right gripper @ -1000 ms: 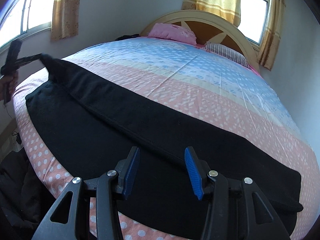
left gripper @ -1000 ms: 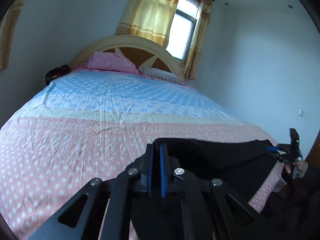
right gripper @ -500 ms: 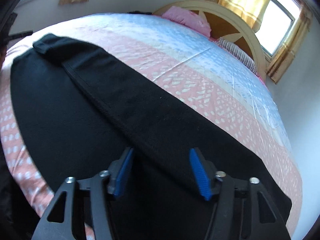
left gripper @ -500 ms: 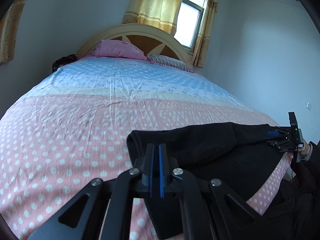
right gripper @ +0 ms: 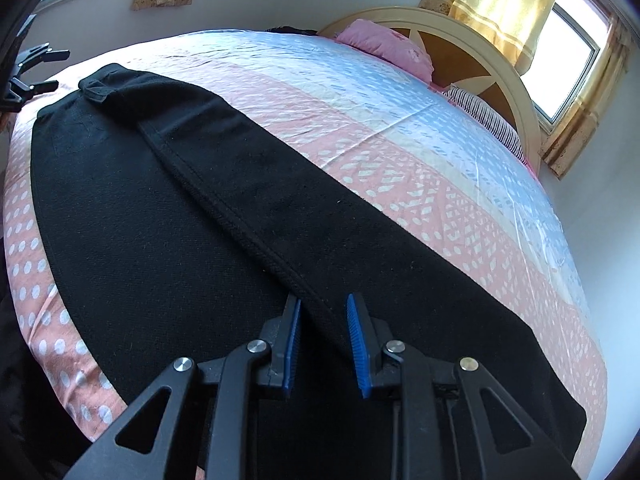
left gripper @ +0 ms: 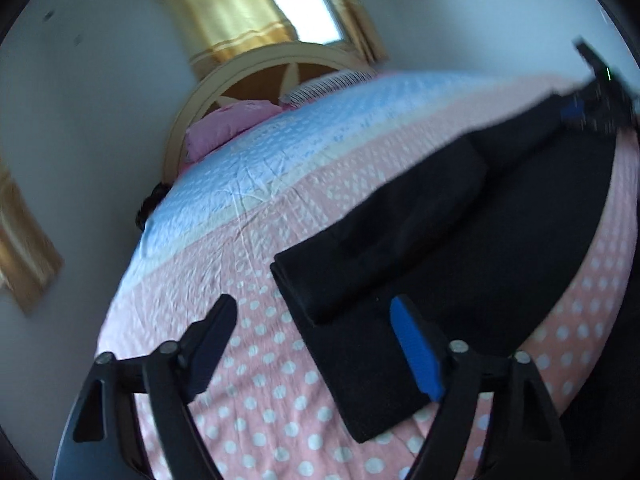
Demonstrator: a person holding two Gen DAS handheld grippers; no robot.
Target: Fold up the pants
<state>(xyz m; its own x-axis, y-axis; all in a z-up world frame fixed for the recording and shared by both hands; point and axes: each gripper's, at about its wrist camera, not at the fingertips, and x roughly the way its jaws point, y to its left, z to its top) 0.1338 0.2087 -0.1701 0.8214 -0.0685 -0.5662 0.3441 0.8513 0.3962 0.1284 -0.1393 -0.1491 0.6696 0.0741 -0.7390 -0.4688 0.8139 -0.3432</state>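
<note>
Black pants (right gripper: 168, 216) lie lengthwise along the near edge of the bed, one leg folded over the other, with a stitched seam (right gripper: 240, 236) running down the middle. My right gripper (right gripper: 323, 336) hovers low over that seam. Its blue pads stand partly closed with a gap, and the seam ridge runs between them. My left gripper (left gripper: 318, 332) is open just off the folded end of the pants (left gripper: 384, 264), holding nothing. From the right wrist view the left gripper (right gripper: 38, 71) shows at the far left, its fingers spread. The right gripper (left gripper: 580, 112) is a blur at the pants' far end.
The bed's sheet (right gripper: 400, 152) is pink with white dots, then cream and blue toward the headboard (right gripper: 472, 52). A pink pillow (right gripper: 388, 46) and a striped pillow (right gripper: 484, 116) lie at the head. Curtained windows (left gripper: 240, 12) are behind. Dark clothing (right gripper: 16, 380) hangs below the bed edge.
My left gripper let go of the pants' end, opened wide and drew back and tilted. The folded layer now lies flat. My right gripper's pads narrowed over the seam.
</note>
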